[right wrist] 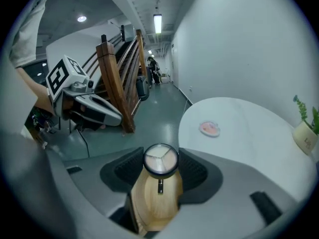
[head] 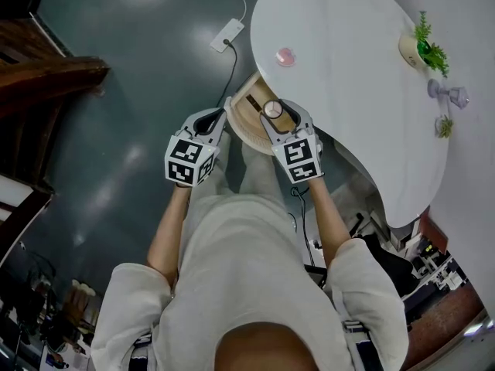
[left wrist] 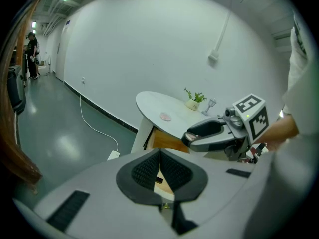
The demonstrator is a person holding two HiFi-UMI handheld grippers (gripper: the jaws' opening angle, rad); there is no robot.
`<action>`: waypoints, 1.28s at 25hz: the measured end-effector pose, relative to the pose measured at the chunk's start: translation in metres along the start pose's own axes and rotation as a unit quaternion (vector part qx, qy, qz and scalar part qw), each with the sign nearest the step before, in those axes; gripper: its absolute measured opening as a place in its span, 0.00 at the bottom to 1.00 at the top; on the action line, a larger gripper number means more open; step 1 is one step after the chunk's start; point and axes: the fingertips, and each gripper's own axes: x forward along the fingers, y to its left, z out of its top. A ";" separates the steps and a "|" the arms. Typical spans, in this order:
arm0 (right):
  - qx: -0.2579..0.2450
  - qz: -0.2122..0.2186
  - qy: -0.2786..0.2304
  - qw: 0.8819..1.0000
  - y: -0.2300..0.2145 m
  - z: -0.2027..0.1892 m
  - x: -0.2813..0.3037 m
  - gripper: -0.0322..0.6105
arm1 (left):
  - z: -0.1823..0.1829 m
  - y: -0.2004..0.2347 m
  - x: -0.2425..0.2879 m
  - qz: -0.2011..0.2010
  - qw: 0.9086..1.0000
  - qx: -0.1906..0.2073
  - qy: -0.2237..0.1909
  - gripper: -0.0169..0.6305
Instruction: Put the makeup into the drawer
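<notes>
My right gripper (head: 272, 108) is shut on a round clear-lidded makeup compact (right wrist: 160, 160), which hangs over the open wooden drawer (right wrist: 152, 208) under the white round table (head: 348, 60). A small dark item (right wrist: 160, 186) lies in the drawer. A pink makeup compact (head: 286, 56) rests on the tabletop, beyond the drawer. My left gripper (head: 219, 117) hovers at the drawer's left edge, its pads (left wrist: 149, 168) meeting at the tips with nothing between them. From the left gripper view I see the right gripper (left wrist: 199, 133) carrying the compact above the drawer (left wrist: 167, 141).
A potted plant (head: 424, 45) and a glass (head: 448, 93) stand at the table's far right. A white power strip (head: 227, 35) with its cable lies on the dark floor. A wooden staircase (right wrist: 117, 73) rises to the left.
</notes>
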 end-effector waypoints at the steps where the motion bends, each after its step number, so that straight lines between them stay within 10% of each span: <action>1: -0.002 0.008 0.005 1.000 0.008 -0.004 0.004 0.39 | -0.002 0.001 -0.001 0.001 1.000 -0.001 0.001 0.05; 21: -0.031 0.043 0.205 0.977 0.015 -0.143 0.138 0.39 | -0.041 0.024 -0.010 0.029 0.999 -0.029 0.016 0.05; 32: 0.033 -0.016 0.229 0.973 -0.023 -0.178 0.177 0.39 | -0.063 0.025 -0.009 0.044 0.998 -0.041 0.023 0.05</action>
